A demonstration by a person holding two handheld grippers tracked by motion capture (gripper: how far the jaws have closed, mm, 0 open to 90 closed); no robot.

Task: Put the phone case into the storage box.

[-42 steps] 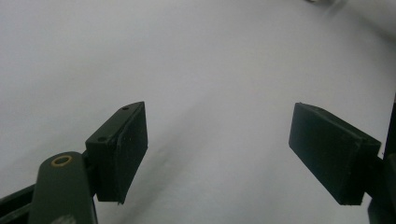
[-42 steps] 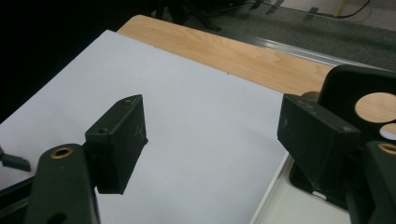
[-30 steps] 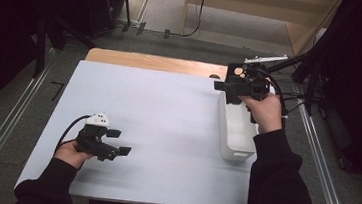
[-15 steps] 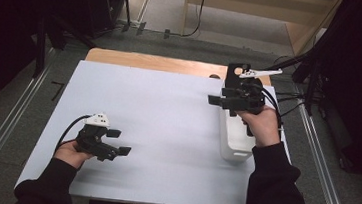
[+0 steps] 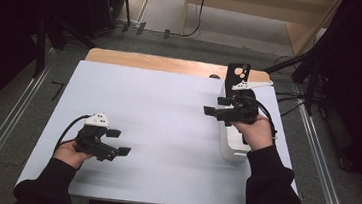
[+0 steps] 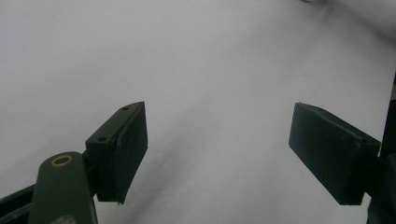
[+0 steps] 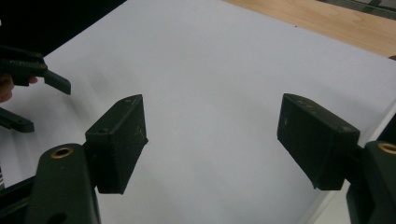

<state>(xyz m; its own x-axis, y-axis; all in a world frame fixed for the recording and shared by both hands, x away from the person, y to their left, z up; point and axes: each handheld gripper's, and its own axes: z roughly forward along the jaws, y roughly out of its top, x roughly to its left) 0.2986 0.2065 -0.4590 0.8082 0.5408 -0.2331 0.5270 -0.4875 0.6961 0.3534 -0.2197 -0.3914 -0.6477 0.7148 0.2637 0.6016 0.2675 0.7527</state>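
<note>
Both jaws stand wide and empty. The left hand-held gripper [image 5: 116,143] rests low on the white worktop [image 5: 167,116]; the right hand-held gripper [image 5: 217,107] hovers beside a white tray [image 5: 229,146] at the right edge. Probably a reach step; next, something must be chosen to grasp.

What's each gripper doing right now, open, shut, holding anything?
Left gripper: open, nothing between its fingers, over the white table.
Right gripper: open, holding nothing, beside the white tray.
</note>
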